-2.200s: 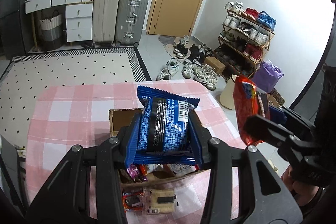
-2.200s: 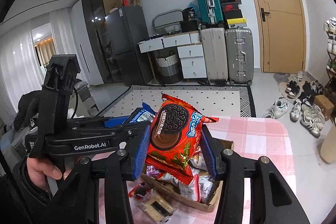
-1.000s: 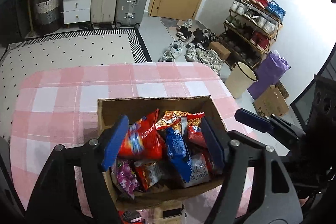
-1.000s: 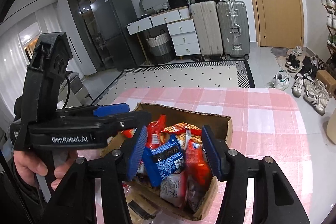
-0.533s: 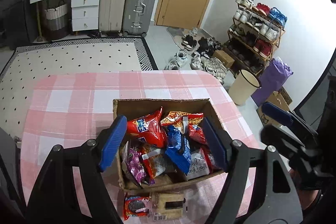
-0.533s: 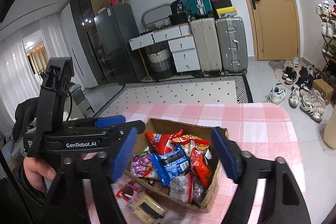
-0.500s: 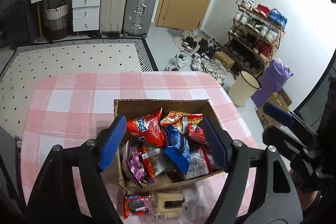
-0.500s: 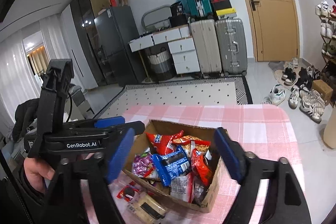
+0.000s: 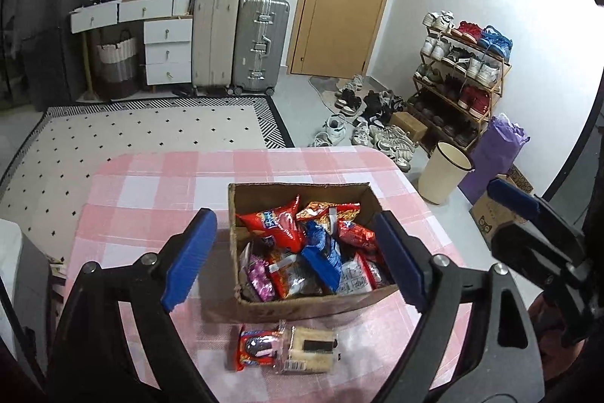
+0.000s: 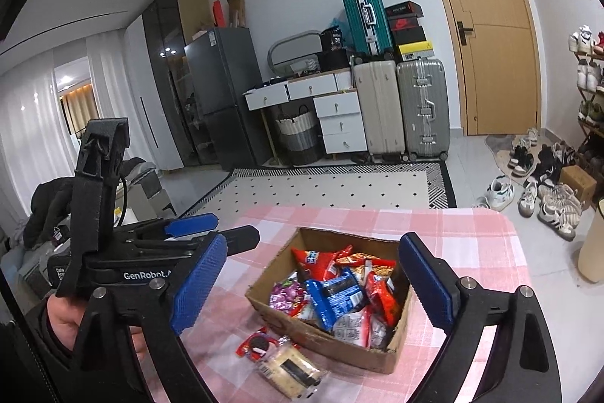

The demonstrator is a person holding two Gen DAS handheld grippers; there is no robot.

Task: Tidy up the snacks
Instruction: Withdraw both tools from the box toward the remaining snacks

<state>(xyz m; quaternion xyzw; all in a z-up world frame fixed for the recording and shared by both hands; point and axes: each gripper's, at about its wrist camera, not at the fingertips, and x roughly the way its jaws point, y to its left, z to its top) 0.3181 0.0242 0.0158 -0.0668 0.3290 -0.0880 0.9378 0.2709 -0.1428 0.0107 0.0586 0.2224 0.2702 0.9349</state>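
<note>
A brown cardboard box (image 9: 298, 306) (image 10: 321, 337) sits on the pink checked table and holds several snack packets, among them a red one (image 9: 277, 225) and a blue one (image 9: 321, 257) (image 10: 334, 295). In front of the box lie a small red cookie packet (image 9: 256, 346) (image 10: 255, 346) and a beige cracker packet (image 9: 309, 350) (image 10: 290, 371). My left gripper (image 9: 294, 261) is open and empty, raised above the box. My right gripper (image 10: 313, 284) is open and empty, also above the box. In the right wrist view the left gripper's body (image 10: 120, 252) shows at the left.
The pink checked tablecloth (image 9: 158, 191) covers the table, with bare cloth left of and behind the box. On the floor to the right stand a cream bin (image 9: 443, 178), a purple bag (image 9: 494, 153) and a shoe rack (image 9: 460, 78).
Both grippers held snack packets 2.2 s ago, then let them go into the box. Since then both have opened wider and drawn up and back from the box.
</note>
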